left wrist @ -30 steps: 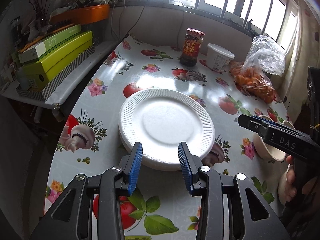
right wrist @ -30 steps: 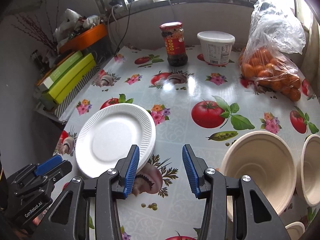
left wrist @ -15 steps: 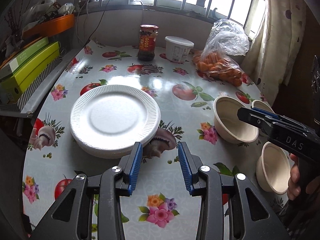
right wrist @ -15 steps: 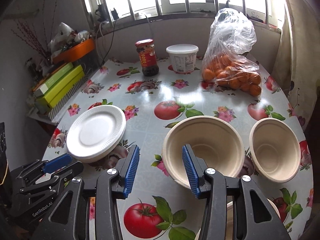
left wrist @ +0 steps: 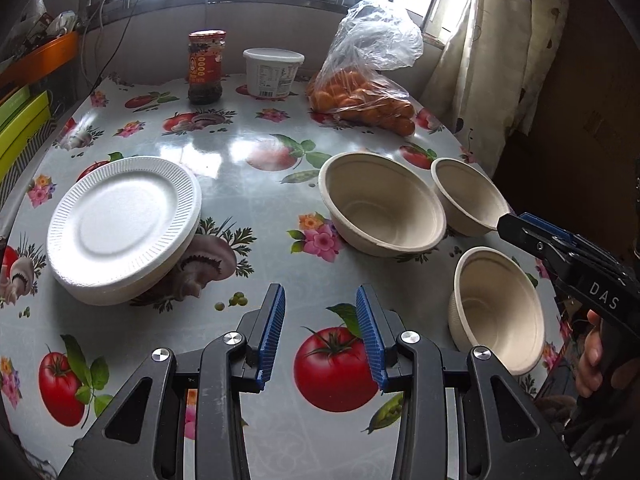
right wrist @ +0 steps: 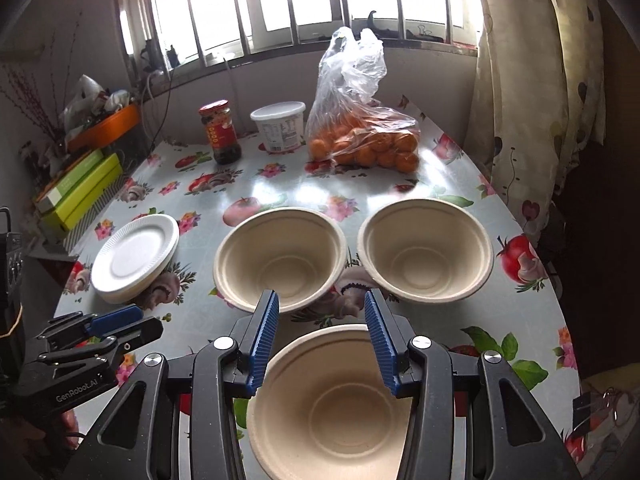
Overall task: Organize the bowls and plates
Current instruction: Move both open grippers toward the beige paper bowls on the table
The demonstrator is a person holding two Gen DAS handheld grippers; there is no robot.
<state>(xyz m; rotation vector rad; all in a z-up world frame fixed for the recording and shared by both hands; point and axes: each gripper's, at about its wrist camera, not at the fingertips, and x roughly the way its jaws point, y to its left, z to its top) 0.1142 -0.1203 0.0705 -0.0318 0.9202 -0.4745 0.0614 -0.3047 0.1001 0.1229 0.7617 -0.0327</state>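
A stack of white foam plates (left wrist: 124, 232) (right wrist: 134, 256) rests on the left of the table. Three empty beige bowls stand on the right: a large one (left wrist: 380, 204) (right wrist: 280, 258), one beyond it (left wrist: 468, 196) (right wrist: 426, 248), and a near one (left wrist: 500, 308) (right wrist: 332, 400). My left gripper (left wrist: 320, 308) (right wrist: 116, 320) hovers open over bare tablecloth between plates and bowls, nothing between its blue pads. My right gripper (right wrist: 322, 312) (left wrist: 520, 226) is open above the far rim of the near bowl, not touching it.
At the back of the table (left wrist: 240, 148) stand a red-lidded jar (left wrist: 206, 68), a white tub (left wrist: 274, 72) and a plastic bag of oranges (left wrist: 360, 96). Green boxes (right wrist: 80, 192) lie on a side shelf at left. A curtain (right wrist: 532, 100) hangs right.
Both grippers have swung to the right across the table. The plates have slid to the left of both views and the bowls have come in. Neither gripper's jaws have changed.
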